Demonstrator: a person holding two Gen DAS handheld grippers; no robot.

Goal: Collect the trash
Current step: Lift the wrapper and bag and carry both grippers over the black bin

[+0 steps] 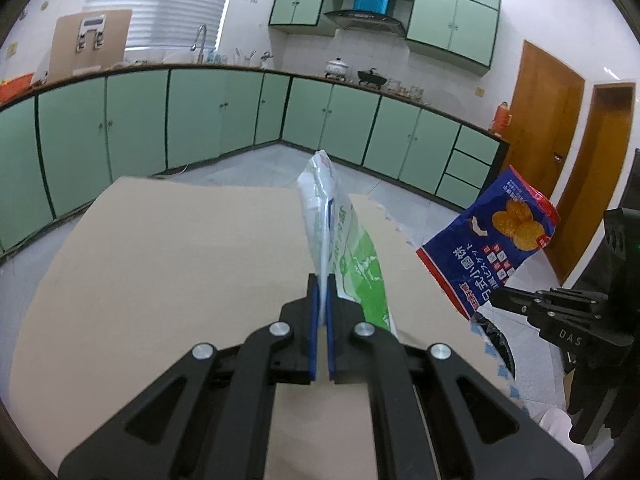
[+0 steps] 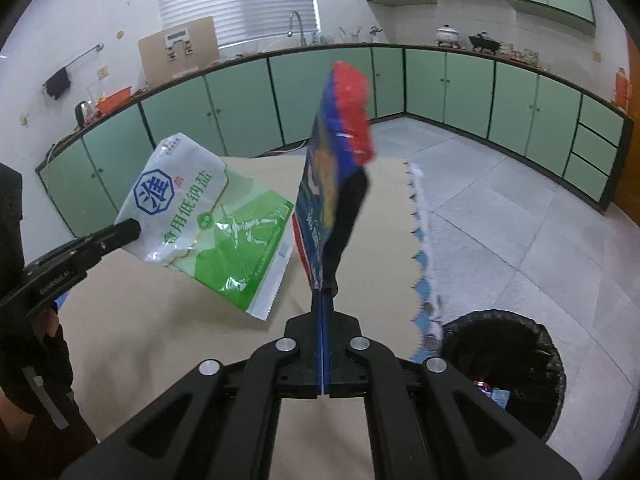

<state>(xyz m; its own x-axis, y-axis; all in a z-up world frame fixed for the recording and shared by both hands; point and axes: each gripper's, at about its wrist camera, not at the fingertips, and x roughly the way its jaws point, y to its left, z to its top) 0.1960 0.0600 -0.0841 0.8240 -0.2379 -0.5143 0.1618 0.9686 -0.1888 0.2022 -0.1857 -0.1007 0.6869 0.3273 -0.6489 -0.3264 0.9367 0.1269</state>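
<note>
My left gripper is shut on a white and green salt bag, which stands up edge-on between the blue pads above the table. From the right wrist view the same salt bag hangs flat from the left gripper. My right gripper is shut on a blue and red snack bag, held upright and edge-on. In the left wrist view that snack bag shows its printed face, pinched at its lower corner by the right gripper. Both bags are lifted off the table.
A beige cloth covers the table, with a scalloped blue edge on the right. A black-lined trash bin stands on the tiled floor right of the table, with some wrappers inside. Green cabinets line the walls behind. A person's dark sleeve is at the left.
</note>
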